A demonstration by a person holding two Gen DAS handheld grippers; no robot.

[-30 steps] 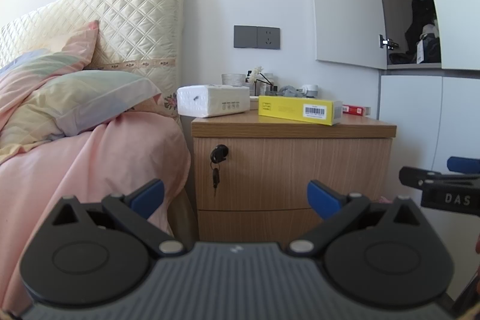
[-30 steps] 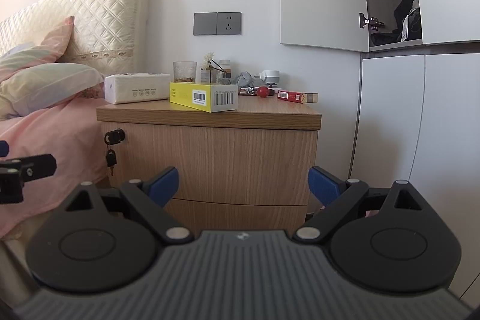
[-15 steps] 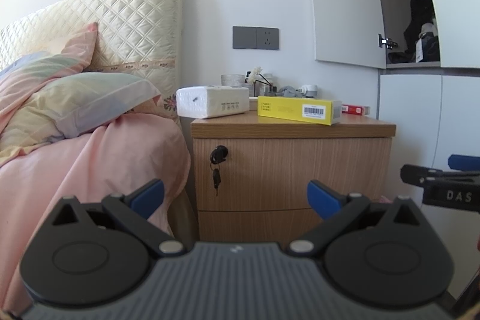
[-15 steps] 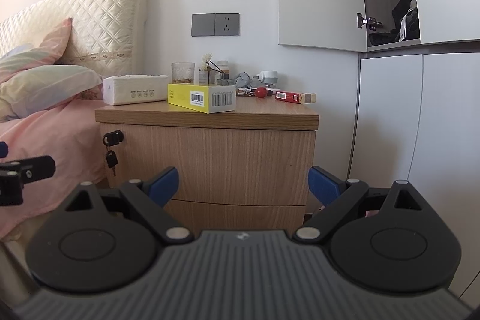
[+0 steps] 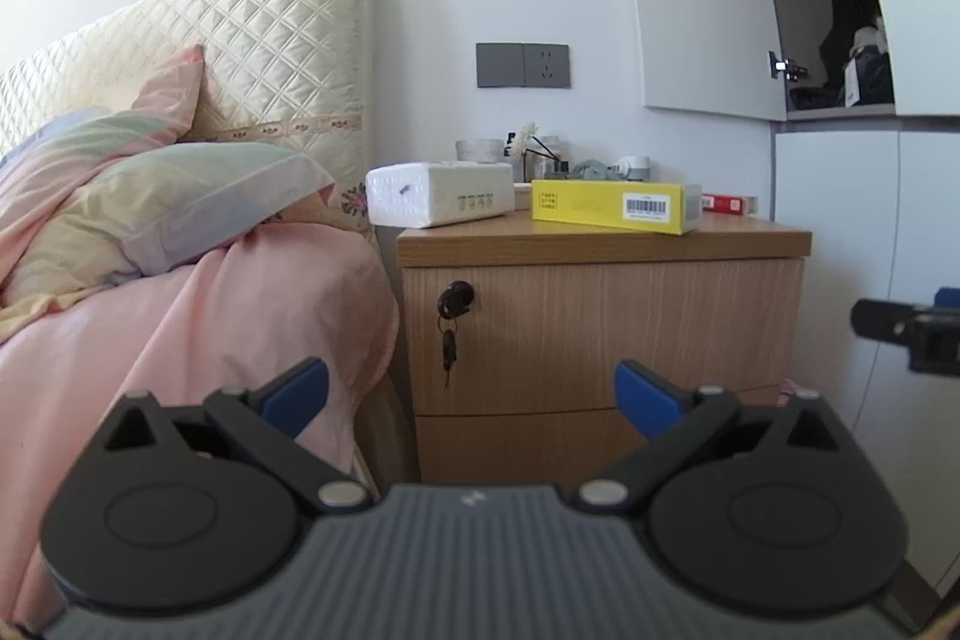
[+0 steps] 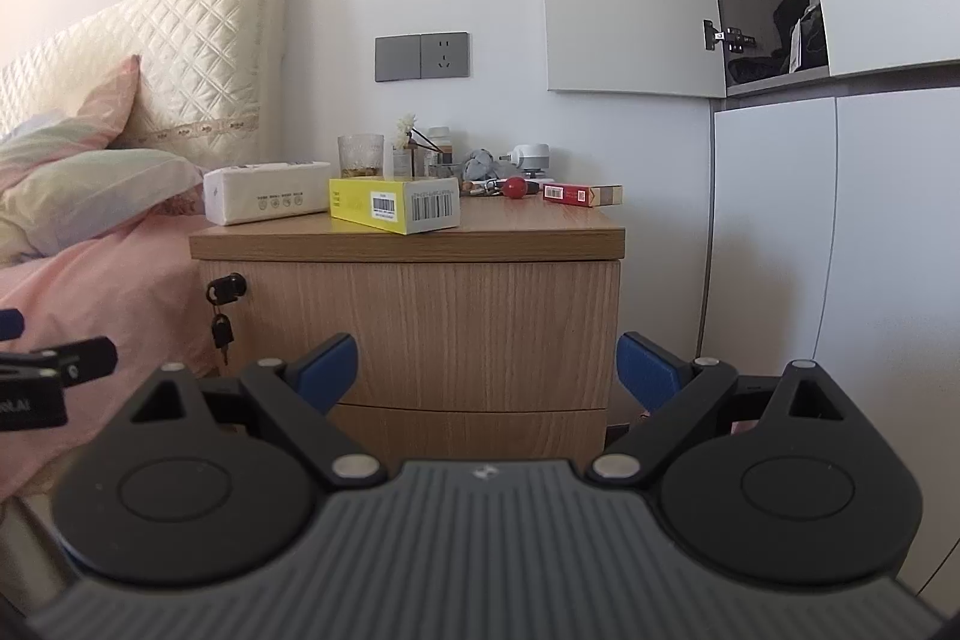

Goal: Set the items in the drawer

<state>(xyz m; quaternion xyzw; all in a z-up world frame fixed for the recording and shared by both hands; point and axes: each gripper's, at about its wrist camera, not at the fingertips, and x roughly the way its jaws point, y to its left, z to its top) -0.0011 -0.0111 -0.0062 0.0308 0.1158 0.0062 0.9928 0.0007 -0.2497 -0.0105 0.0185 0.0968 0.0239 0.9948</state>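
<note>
Drawers (image 6: pixel 414 328) in the middle of the frame are closed. We hold our left gripper (image 5: pixel 471 391) and right gripper (image 6: pixel 486 367) wide apart, with nothing in them. On the nightstand surface (image 6: pixel 528 232), a yellow box (image 6: pixel 393 205) lies beside the tissue pack (image 6: pixel 267 193).

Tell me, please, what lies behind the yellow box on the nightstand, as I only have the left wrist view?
Observer: A small red ball lies behind the yellow box, beside the red packet.
Operator: Thank you. Is the glass empty?
Observer: No, the glass has something brownish at its bottom.
Operator: Are the right tongs holding anything?
Observer: No, the right tongs are open and empty, facing the closed top drawer.
</note>
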